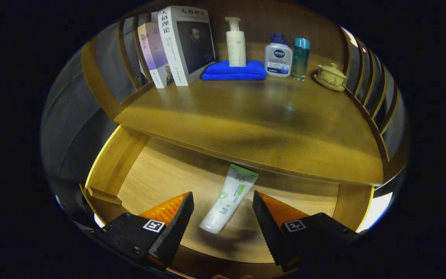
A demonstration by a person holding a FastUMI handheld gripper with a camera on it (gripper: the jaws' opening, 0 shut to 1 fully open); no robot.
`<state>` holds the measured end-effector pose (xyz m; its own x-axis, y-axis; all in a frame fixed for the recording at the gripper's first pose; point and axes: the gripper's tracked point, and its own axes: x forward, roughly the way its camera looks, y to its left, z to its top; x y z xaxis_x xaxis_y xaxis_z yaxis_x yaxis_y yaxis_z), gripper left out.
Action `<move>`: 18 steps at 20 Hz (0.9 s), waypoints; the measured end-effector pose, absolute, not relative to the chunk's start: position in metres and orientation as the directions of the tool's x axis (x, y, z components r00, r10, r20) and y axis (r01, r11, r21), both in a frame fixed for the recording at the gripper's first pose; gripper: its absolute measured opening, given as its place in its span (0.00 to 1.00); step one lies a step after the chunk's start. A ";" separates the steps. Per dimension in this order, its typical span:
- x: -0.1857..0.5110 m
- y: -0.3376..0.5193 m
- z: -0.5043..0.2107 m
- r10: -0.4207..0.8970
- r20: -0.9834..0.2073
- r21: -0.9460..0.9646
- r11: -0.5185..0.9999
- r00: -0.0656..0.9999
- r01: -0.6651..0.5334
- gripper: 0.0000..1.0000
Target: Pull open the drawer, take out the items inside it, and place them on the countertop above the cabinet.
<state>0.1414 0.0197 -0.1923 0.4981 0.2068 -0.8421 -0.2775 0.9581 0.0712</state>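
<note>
The wooden drawer stands pulled open below the countertop. On its floor lies a white tube with a green end, slanted, its cap end toward me. My gripper hovers above the drawer, open, one finger on each side of the tube, neither touching it. The tube's green end reaches back just under the countertop's front edge.
At the back of the countertop stand two books, a pump bottle on a folded blue cloth, a white and blue pump bottle, a teal bottle and a lidded cup on a saucer. Slatted rails border both sides.
</note>
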 end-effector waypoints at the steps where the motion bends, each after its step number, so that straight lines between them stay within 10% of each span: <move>1: 0.141 0.018 -0.200 0.197 -0.863 0.075 0.961 0.466 -0.268 0.96; 13: 0.145 0.017 -0.256 0.120 -0.944 0.032 0.960 0.307 -0.277 0.92; 18: 0.142 0.020 -0.256 0.085 -0.946 -0.039 0.927 0.312 -0.373 0.52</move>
<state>0.1416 0.0197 -0.2560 0.3117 0.0855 -0.9463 -0.3730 0.9270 -0.0391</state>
